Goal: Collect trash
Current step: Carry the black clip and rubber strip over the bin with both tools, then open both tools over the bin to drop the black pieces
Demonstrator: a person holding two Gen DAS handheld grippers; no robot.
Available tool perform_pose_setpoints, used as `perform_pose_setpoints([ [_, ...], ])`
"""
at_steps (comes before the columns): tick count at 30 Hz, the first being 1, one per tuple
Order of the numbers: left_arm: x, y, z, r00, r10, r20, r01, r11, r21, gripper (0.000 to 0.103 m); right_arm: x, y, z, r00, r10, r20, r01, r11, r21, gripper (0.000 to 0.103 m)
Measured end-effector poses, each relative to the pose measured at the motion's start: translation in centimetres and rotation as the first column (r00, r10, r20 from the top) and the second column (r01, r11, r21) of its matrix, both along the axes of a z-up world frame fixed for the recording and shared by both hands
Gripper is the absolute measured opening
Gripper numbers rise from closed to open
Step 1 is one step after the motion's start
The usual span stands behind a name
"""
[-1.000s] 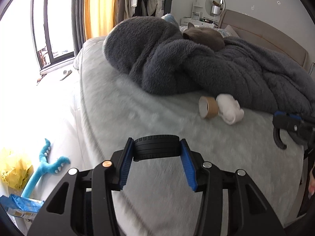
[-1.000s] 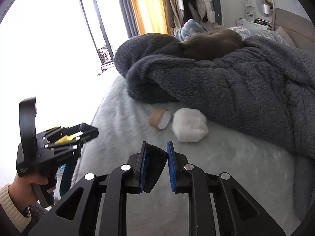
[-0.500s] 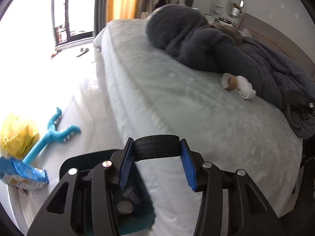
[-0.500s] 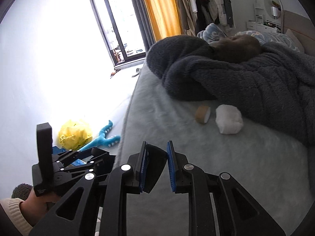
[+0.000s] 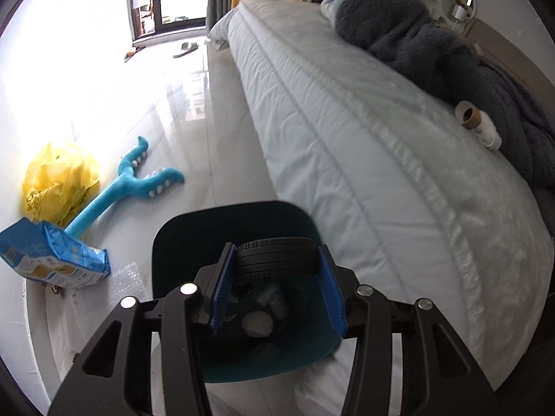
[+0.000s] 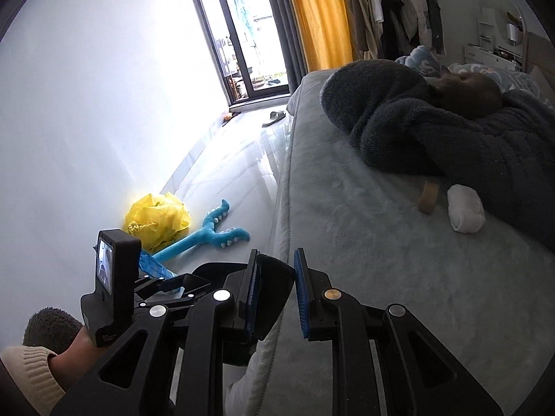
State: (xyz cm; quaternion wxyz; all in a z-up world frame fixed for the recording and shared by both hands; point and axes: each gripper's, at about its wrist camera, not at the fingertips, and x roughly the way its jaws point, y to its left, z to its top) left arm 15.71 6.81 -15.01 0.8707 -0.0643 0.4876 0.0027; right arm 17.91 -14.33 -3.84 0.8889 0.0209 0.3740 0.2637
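Your left gripper (image 5: pixel 277 287) is clamped on a small black toy tyre (image 5: pixel 275 258), held over the open teal bin (image 5: pixel 180 242) on the floor beside the bed (image 5: pixel 381 180). Your right gripper (image 6: pixel 275 298) is closed on a black wedge-shaped scrap (image 6: pixel 274 287). A cardboard tube (image 6: pixel 427 197) and a white wad (image 6: pixel 465 212) lie on the bed against the dark blanket (image 6: pixel 451 138).

The right claw (image 6: pixel 275 294) grips a dark flat piece (image 6: pixel 274 287) above the bed's (image 6: pixel 364 242) edge. Ahead to its right lie a cardboard roll (image 6: pixel 428 197) and a white wad (image 6: pixel 464 213) beside a grey blanket (image 6: pixel 451 138). To its left, the left claw (image 6: pixel 180 282) hovers over the floor near a yellow bag (image 6: pixel 158 220).
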Motion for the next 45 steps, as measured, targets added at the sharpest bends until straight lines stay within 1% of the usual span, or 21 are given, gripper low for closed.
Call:
perform_pose_setpoints([
  [5, -0.6, 1.8, -2.0, 0.998, 0.014, -0.054, -0.015, 1.0, -0.007, 0.05, 0.2, 2.6, -0.6, 0.999, 0.037, -0.011, -0.037, 0.999, -0.01, 0.02],
  [8, -0.8, 2.8, -2.6, 0.997, 0.027, -0.071, -0.029, 0.999, -0.029, 0.05, 0.4, 4.1, -1.0, 0.998, 0.06, -0.02, -0.06, 0.998, -0.019, 0.02],
  [11, -1.0, 3.6, -3.5, 0.994, 0.039, -0.104, -0.042, 0.999, -0.032, 0.05, 0.5, 5.9, -1.6, 0.996, 0.086, -0.031, -0.087, 0.996, -0.03, 0.02],
  [17, -1.4, 5.3, -5.6, 0.981, 0.054, -0.185, -0.065, 0.996, -0.054, 0.05, 0.8, 8.8, -2.8, 0.99, 0.127, -0.056, -0.13, 0.99, -0.052, 0.02],
  [19, -1.6, 6.0, -6.3, 0.976, 0.057, -0.209, -0.075, 0.994, -0.079, 0.051, 0.9, 9.7, -3.2, 0.988, 0.139, -0.065, -0.143, 0.988, -0.055, 0.02],
  [22, -1.9, 6.9, -7.3, 0.966, 0.065, -0.252, -0.091, 0.992, -0.093, 0.051, 1.1, 11.1, -3.8, 0.985, 0.154, -0.081, -0.159, 0.986, -0.058, 0.02],
  [23, -2.0, 7.3, -7.6, 0.962, 0.069, -0.265, -0.097, 0.991, -0.096, 0.053, 1.2, 11.7, -4.1, 0.983, 0.161, -0.087, -0.167, 0.984, -0.062, 0.02],
  [25, -2.1, 8.0, -8.0, 0.957, 0.077, -0.28, -0.111, 0.988, -0.109, 0.06, 1.4, 12.6, -4.7, 0.98, 0.171, -0.1, -0.179, 0.981, -0.071, 0.02],
  [28, -2.4, 8.8, -7.9, 0.959, 0.085, -0.271, -0.121, 0.985, -0.12, 0.072, 1.6, 13.9, -5.6, 0.976, 0.182, -0.119, -0.192, 0.978, -0.081, 0.02],
  [30, -2.6, 9.3, -7.7, 0.962, 0.085, -0.26, -0.123, 0.983, -0.137, 0.076, 1.8, 14.7, -6.3, 0.973, 0.187, -0.136, -0.2, 0.976, -0.087, 0.02],
  [34, -3.1, 10.6, -7.2, 0.969, 0.092, -0.231, -0.129, 0.98, -0.151, 0.081, 2.4, 16.1, -7.8, 0.967, 0.187, -0.173, -0.206, 0.973, -0.103, 0.02],
  [36, -3.4, 11.3, -6.8, 0.972, 0.102, -0.213, -0.135, 0.98, -0.146, 0.084, 2.6, 16.5, -8.7, 0.964, 0.183, -0.195, -0.206, 0.972, -0.109, 0.02],
  [40, -4.0, 12.7, -6.1, 0.975, 0.132, -0.181, -0.156, 0.98, -0.126, 0.084, 3.3, 17.5, -10.5, 0.954, 0.176, -0.244, -0.209, 0.971, -0.118, 0.02],
  [45, -4.6, 14.5, -4.7, 0.981, 0.147, -0.123, -0.163, 0.978, -0.128, 0.085, 3.9, 18.7, -13.1, 0.937, 0.172, -0.305, -0.226, 0.962, -0.152, 0.02],
])
